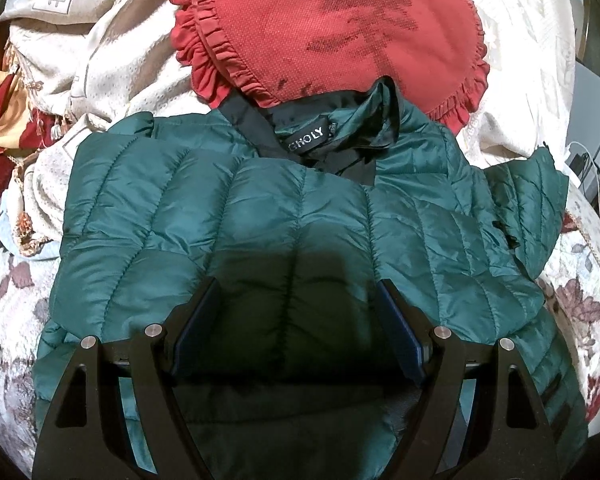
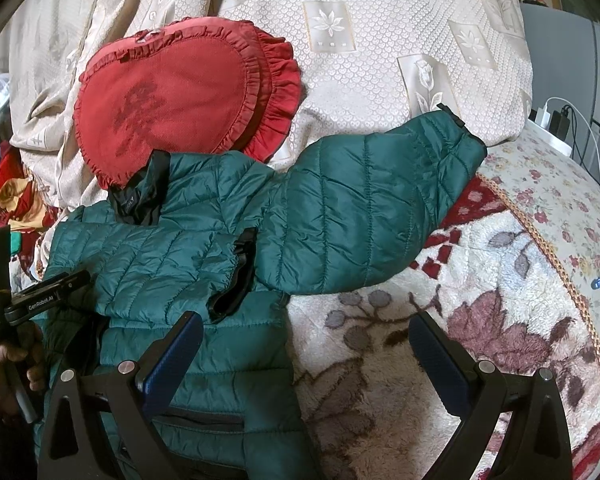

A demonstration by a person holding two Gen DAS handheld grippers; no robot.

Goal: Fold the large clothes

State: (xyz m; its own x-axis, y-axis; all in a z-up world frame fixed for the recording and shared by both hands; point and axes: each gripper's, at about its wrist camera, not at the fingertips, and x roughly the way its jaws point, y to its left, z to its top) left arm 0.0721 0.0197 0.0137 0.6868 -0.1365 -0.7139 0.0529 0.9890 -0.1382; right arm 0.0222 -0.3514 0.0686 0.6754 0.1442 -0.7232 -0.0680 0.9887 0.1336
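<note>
A dark green quilted jacket [image 1: 284, 216] lies front up on the bed, its black-lined collar [image 1: 332, 136] at the far end. One sleeve is folded across the chest, and its black cuff [image 2: 236, 276] ends near the jacket's right edge. The other sleeve [image 2: 364, 208] stretches out to the right over the bedding. My left gripper [image 1: 298, 286] hovers open over the jacket's middle with nothing between its fingers. My right gripper [image 2: 306, 320] is open too, with its left finger [image 2: 180, 344] over the jacket's right edge and its right finger [image 2: 436, 352] over the blanket.
A red heart-shaped frilled cushion [image 1: 332, 28] lies just beyond the collar. Cream patterned bedding [image 2: 380, 40] is piled behind it. A fleecy floral blanket [image 2: 440, 320] covers the bed. Chargers and cables [image 2: 556, 120] sit at the right edge. A person's hand [image 2: 8, 364] is at the left.
</note>
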